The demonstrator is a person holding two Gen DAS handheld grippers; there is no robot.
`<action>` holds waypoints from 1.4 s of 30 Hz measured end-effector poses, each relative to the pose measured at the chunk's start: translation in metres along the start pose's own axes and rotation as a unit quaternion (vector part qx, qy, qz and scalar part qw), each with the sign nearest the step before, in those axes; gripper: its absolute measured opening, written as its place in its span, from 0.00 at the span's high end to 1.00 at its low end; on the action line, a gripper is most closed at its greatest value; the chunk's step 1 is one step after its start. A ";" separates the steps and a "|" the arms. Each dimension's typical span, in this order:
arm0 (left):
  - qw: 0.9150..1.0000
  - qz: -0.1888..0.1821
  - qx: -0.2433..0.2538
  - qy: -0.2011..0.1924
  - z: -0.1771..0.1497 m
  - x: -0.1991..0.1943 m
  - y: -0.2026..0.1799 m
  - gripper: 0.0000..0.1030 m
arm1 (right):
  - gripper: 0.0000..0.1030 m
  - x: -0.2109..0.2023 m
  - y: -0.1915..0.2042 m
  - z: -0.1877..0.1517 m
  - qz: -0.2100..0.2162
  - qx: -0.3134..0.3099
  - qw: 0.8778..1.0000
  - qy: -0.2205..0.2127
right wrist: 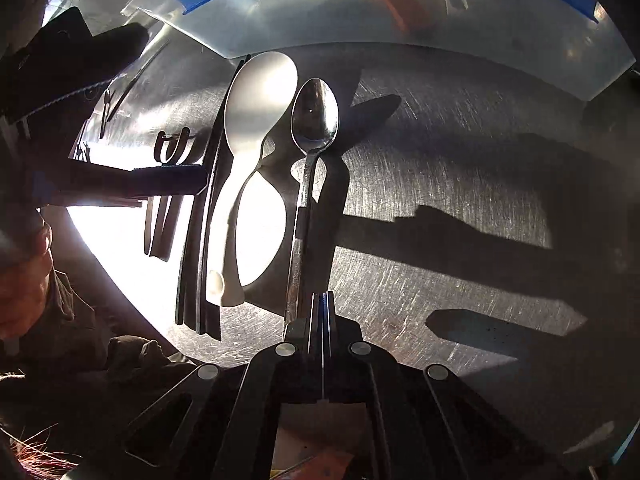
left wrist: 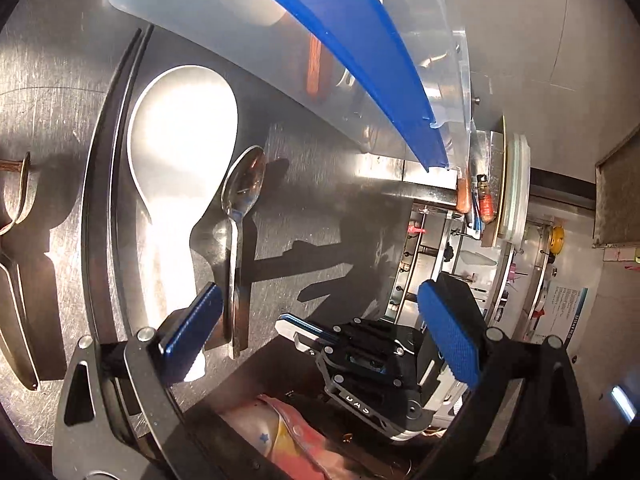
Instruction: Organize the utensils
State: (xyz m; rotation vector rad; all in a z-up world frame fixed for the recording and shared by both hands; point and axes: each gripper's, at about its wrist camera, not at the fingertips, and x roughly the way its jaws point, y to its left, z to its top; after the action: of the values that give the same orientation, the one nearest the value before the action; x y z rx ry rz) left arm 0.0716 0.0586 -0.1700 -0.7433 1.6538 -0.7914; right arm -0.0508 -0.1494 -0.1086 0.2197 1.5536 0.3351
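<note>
A metal spoon (left wrist: 242,188) (right wrist: 316,112) lies on the steel table (right wrist: 460,168), bowl toward a clear bin. Left of it are a white rice paddle (left wrist: 180,140) (right wrist: 256,104) and black chopsticks (left wrist: 106,168) (right wrist: 196,264). My right gripper (right wrist: 321,300) (left wrist: 290,330) is shut, pointing steeply down just right of the spoon handle's end, and I see nothing between its fingers. My left gripper (left wrist: 320,332) stands wide open and empty near the table's near edge, its left pad over the paddle's handle. One of its fingers (right wrist: 160,180) shows dark in the right wrist view.
The clear plastic bin (left wrist: 192,16) (right wrist: 320,24) with a blue divider (left wrist: 360,56) holds a brown-handled utensil (left wrist: 316,68). Metal tongs (left wrist: 16,240) (right wrist: 172,144) lie left of the chopsticks. A person's hand (right wrist: 24,280) is at the left. Shelves (left wrist: 520,260) stand beyond the table.
</note>
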 end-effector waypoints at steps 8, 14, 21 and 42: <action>0.998 0.013 -0.014 -0.052 0.009 -0.022 -0.003 0.09 | 0.77 0.034 0.053 -0.004 -0.070 -0.097 0.993 0.009; 0.999 0.003 -0.029 -0.037 0.006 -0.013 0.004 0.09 | 0.91 0.024 0.020 -0.007 -0.047 -0.054 0.997 0.027; 0.999 -0.005 -0.035 0.024 -0.005 0.040 -0.012 0.09 | 0.91 0.007 -0.054 -0.029 0.055 0.052 0.996 0.055; 0.994 0.036 -0.076 0.069 -0.013 0.094 -0.013 0.09 | 0.90 0.024 -0.036 -0.034 -0.040 -0.036 0.998 0.033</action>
State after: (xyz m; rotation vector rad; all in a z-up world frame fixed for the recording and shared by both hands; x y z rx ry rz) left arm 0.0410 -0.0234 -0.2097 -0.7428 1.8711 -0.6838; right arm -0.0824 -0.1776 -0.1441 0.0908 1.6071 0.3384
